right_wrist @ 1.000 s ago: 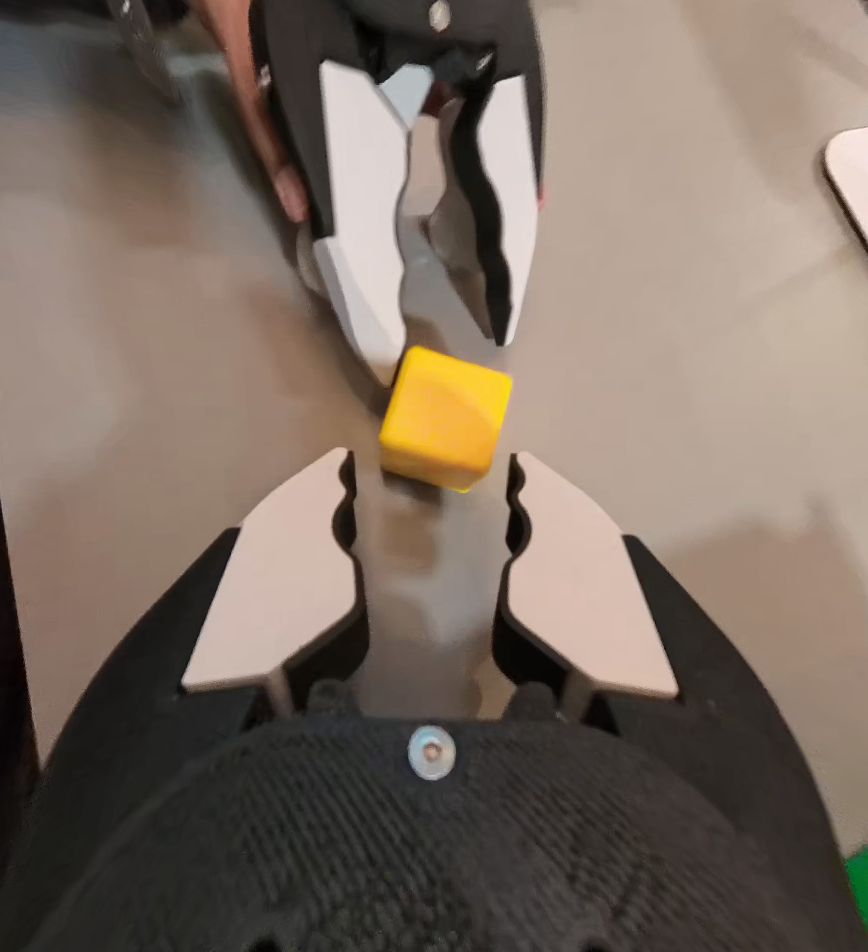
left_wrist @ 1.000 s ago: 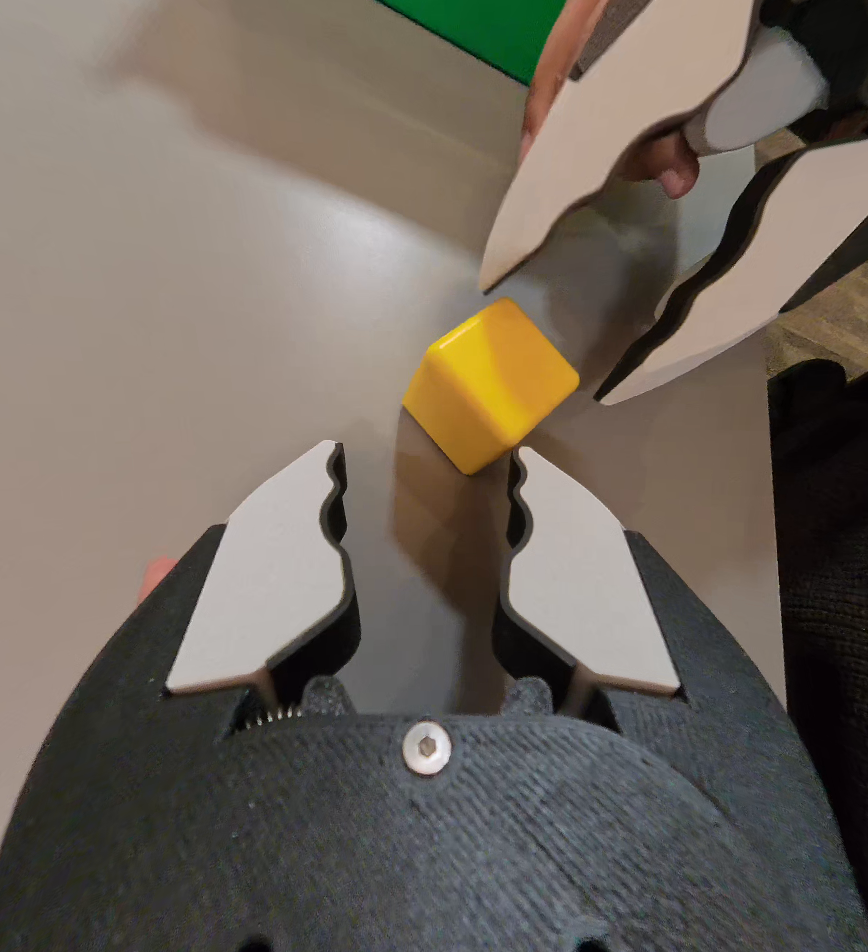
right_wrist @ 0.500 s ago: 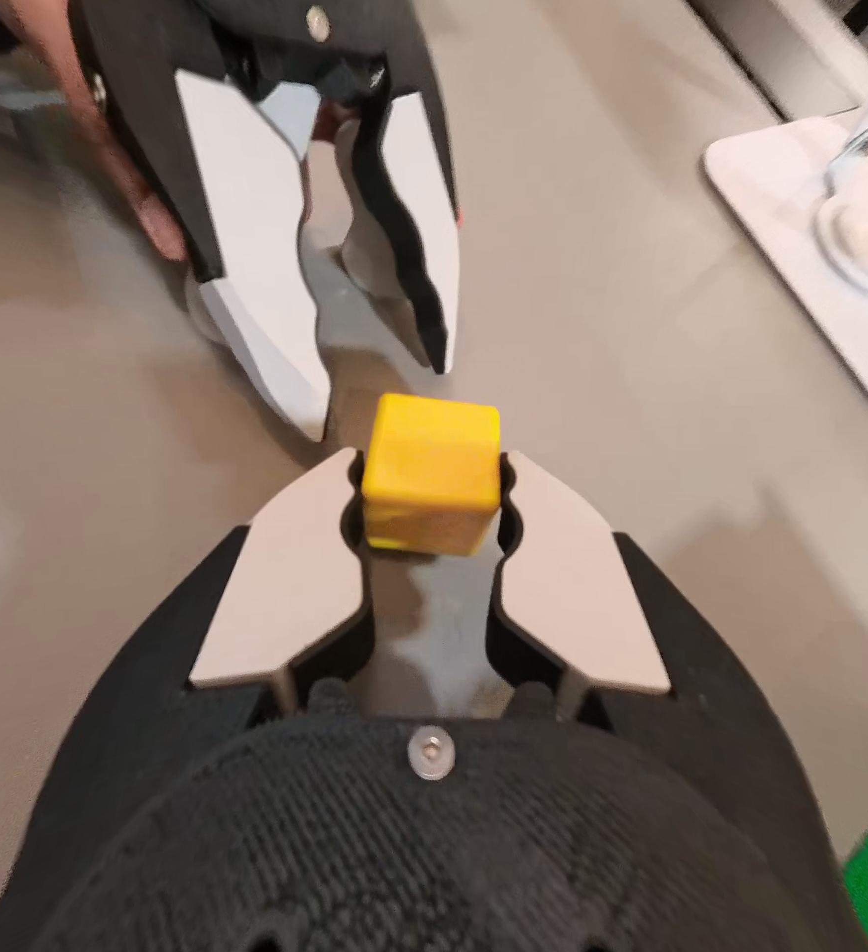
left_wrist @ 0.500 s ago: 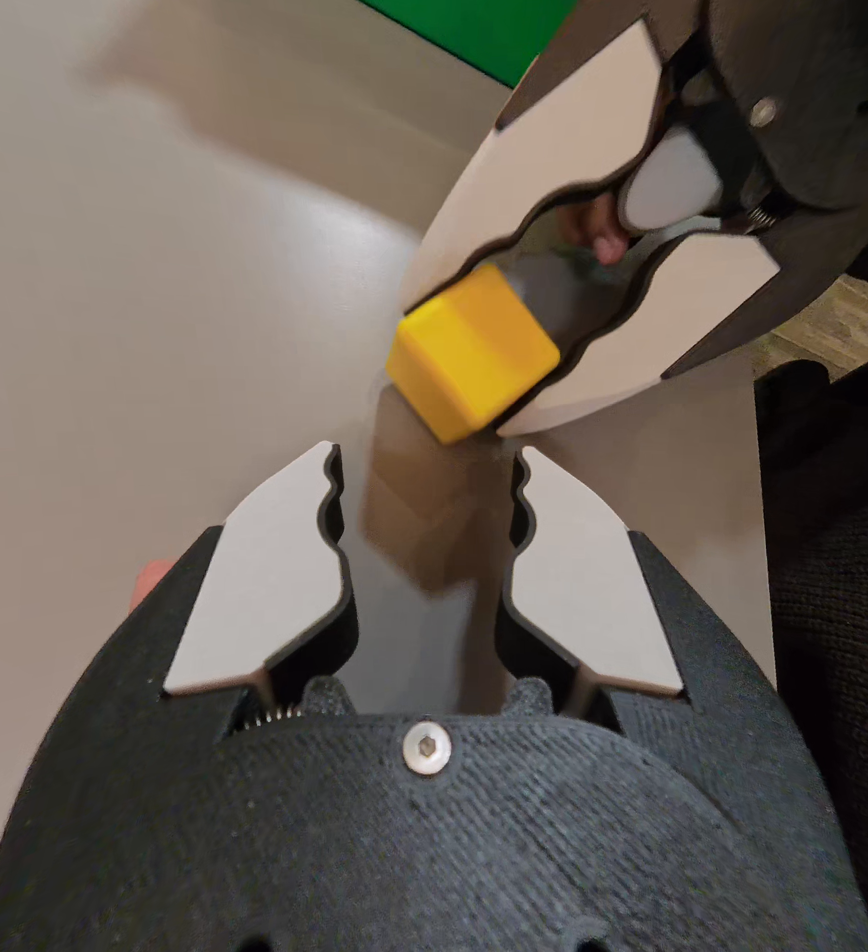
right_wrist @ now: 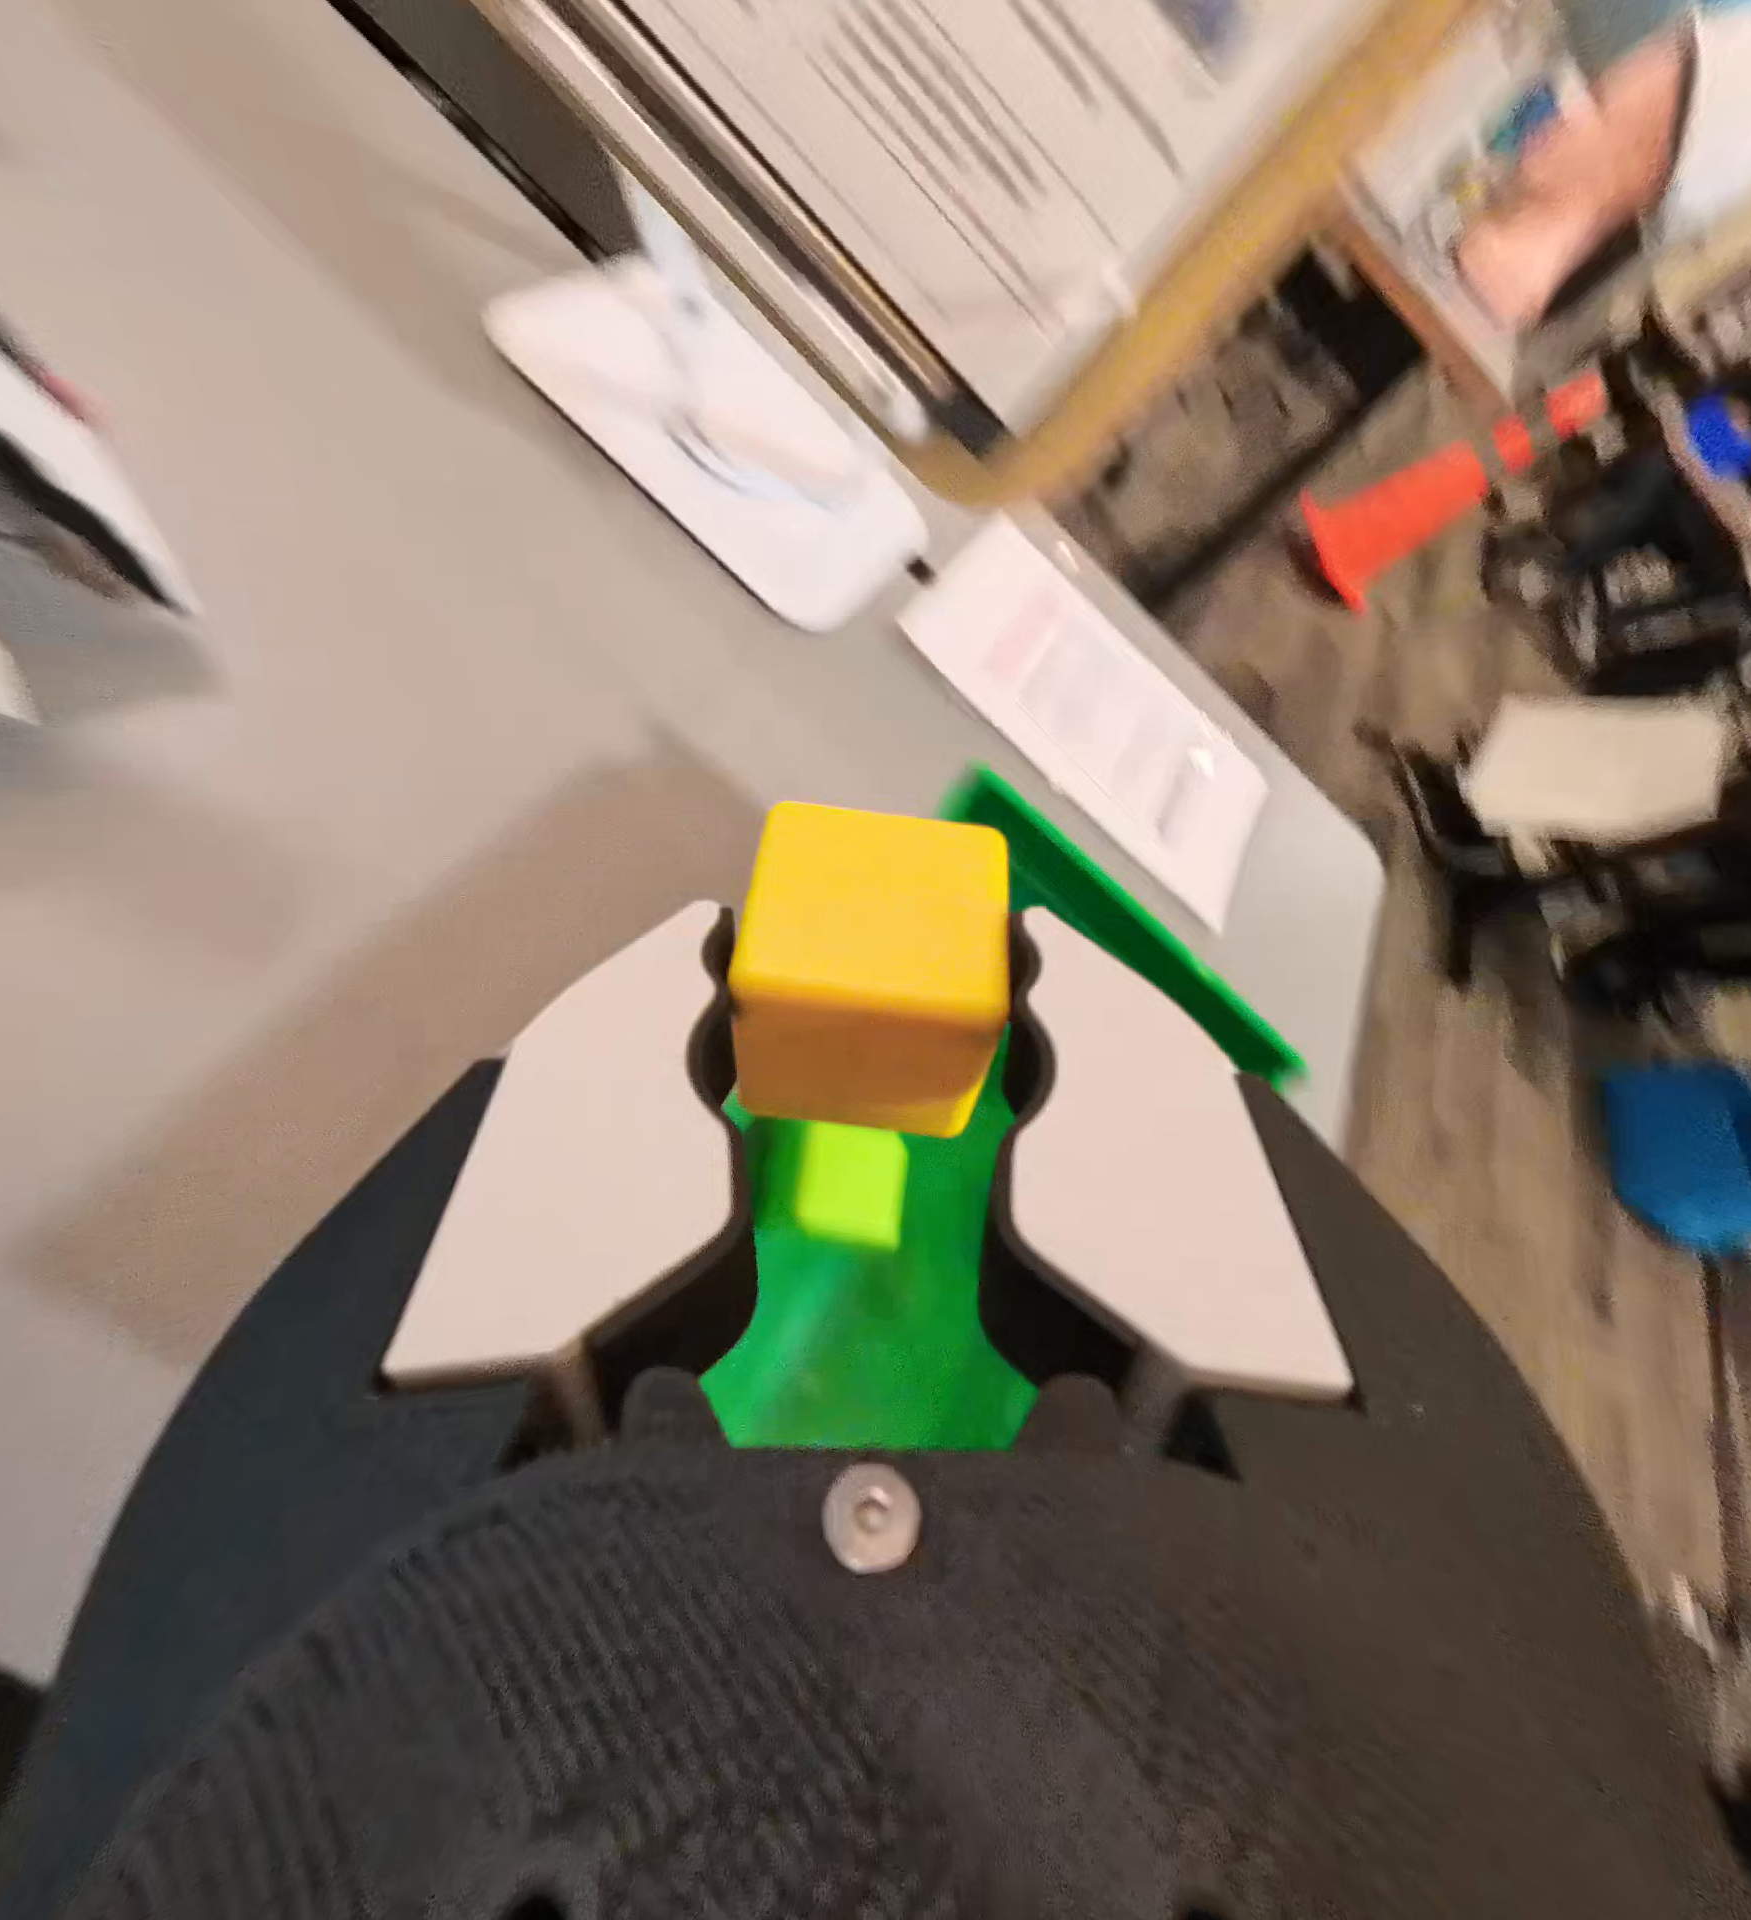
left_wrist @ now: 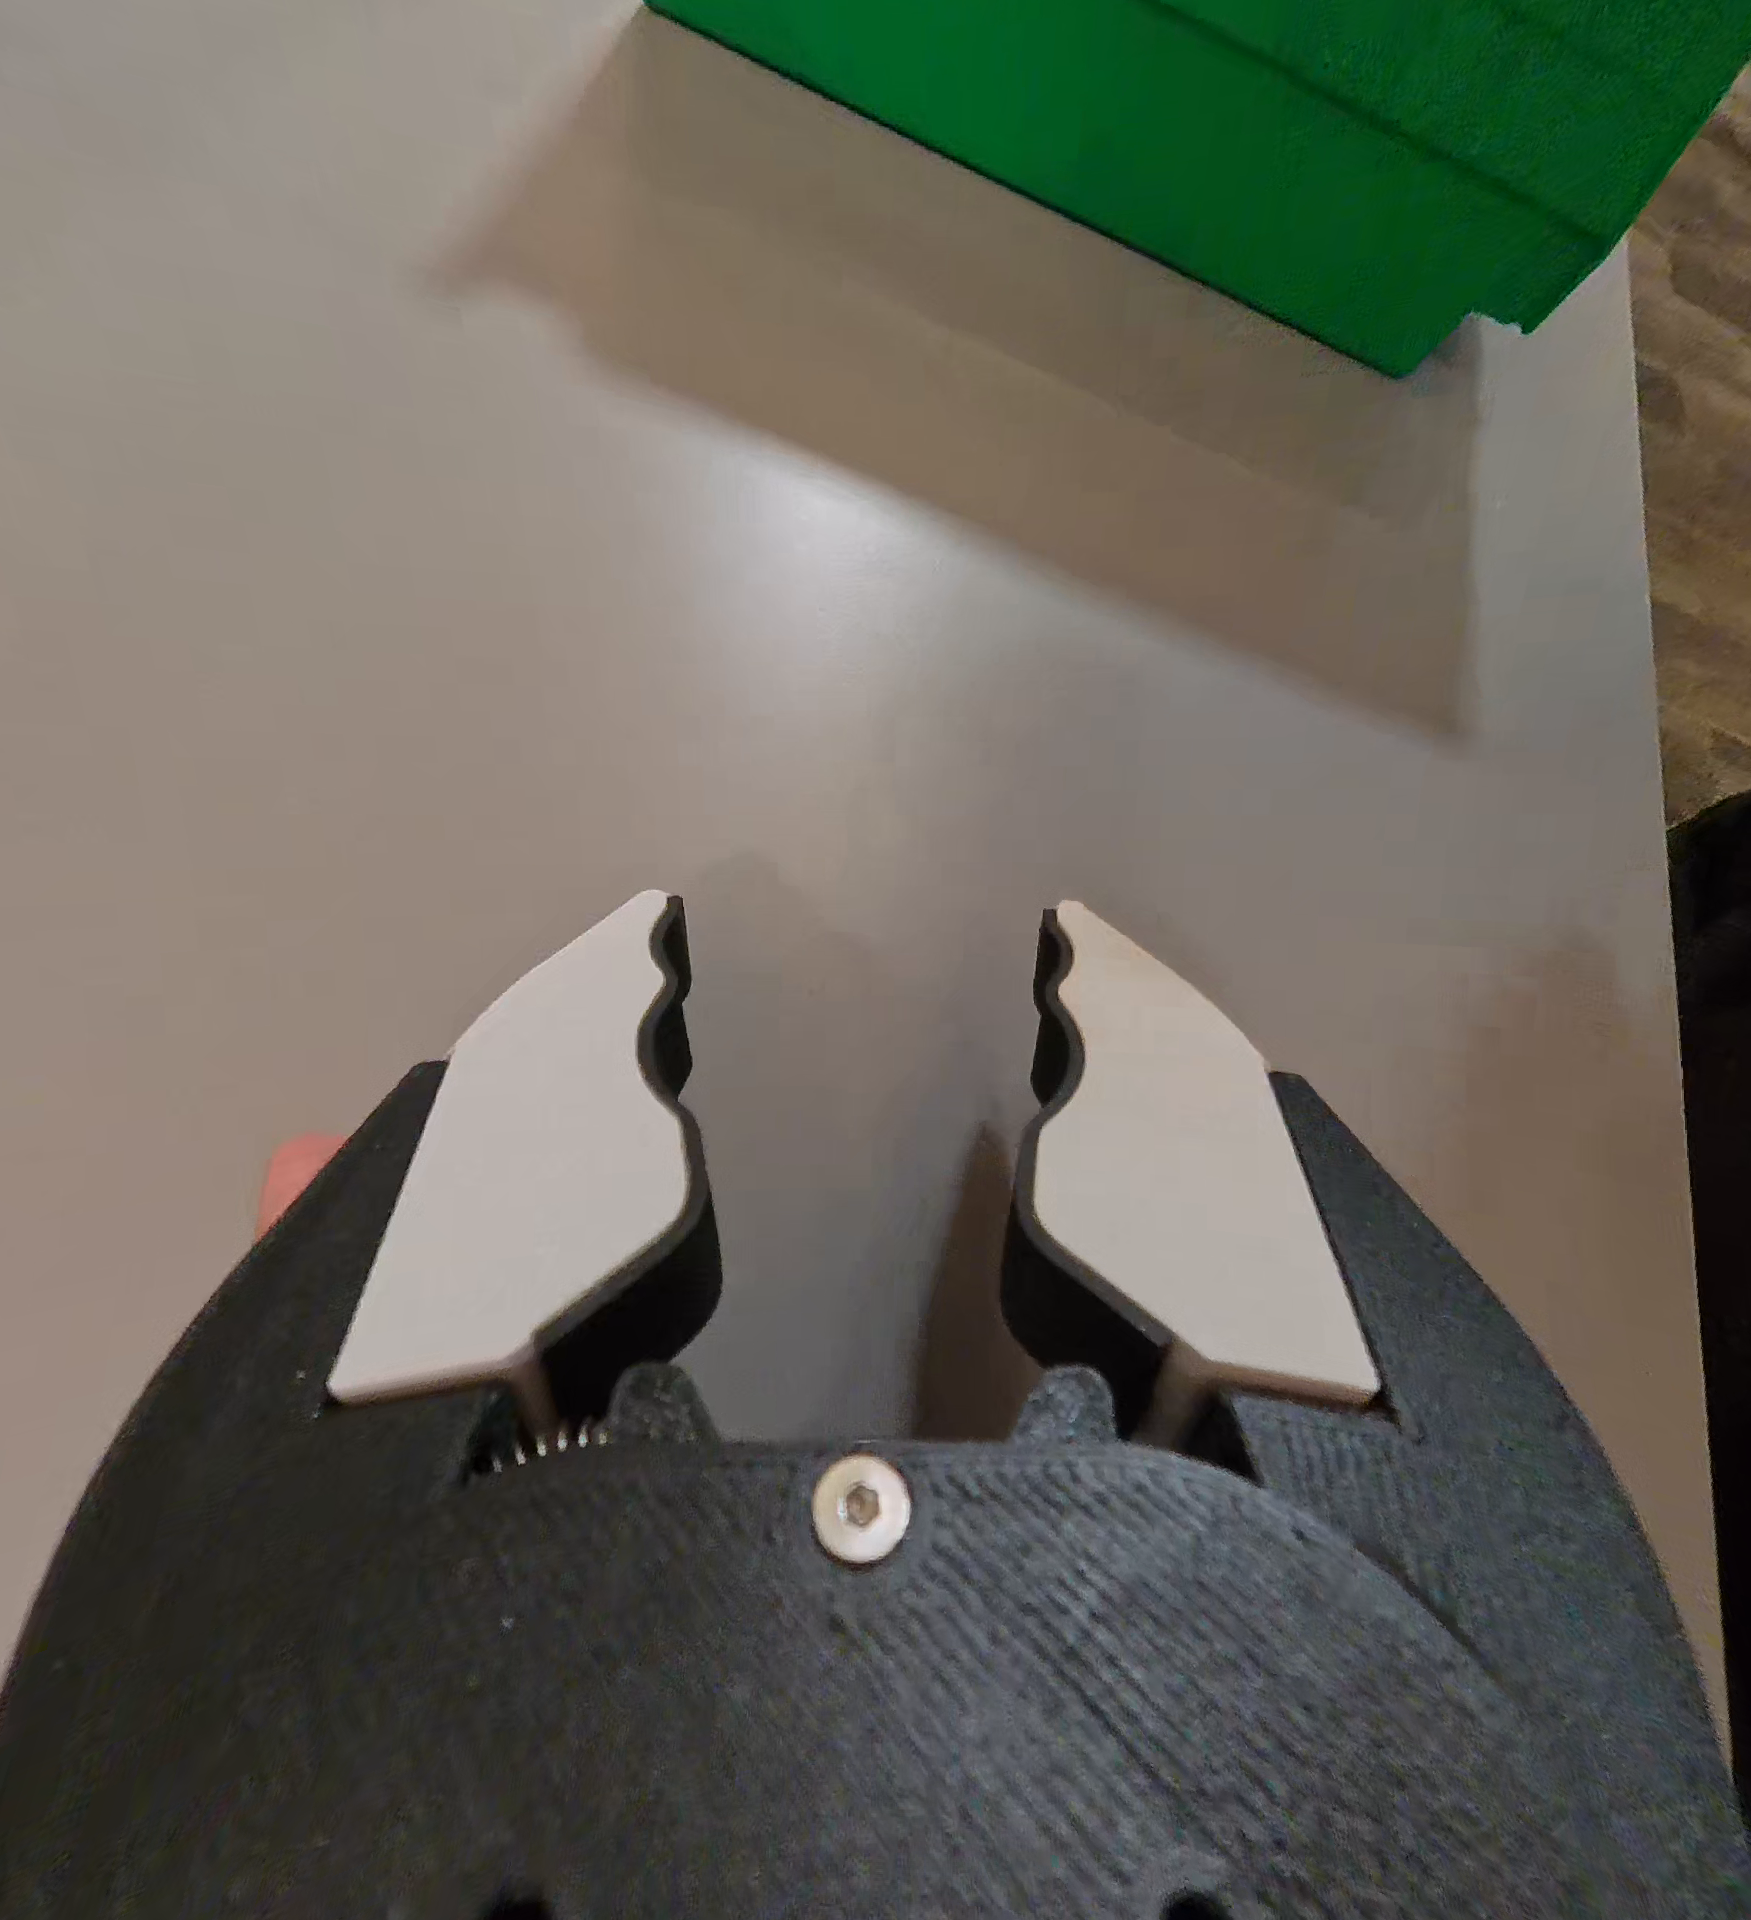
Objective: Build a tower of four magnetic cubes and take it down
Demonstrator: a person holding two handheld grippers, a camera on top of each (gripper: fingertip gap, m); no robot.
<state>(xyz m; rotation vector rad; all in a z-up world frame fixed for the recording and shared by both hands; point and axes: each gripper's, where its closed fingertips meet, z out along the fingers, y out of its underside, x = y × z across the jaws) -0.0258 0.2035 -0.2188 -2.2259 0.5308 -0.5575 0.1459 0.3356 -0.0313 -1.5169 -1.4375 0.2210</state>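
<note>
Clamping a glossy yellow cube [right_wrist: 869, 961] between its fingertips, the right gripper [right_wrist: 869, 935] hung above a green plastic bin [right_wrist: 855, 1351] holding a lime-green block [right_wrist: 847, 1184]. Jaws apart and empty, the left gripper [left_wrist: 863, 914] hovered over the grey tabletop [left_wrist: 331, 623].

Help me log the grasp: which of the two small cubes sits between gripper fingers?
The yellow plastic cube, pinched in the right gripper. The lime-green cube lies below inside the green bin.
</note>
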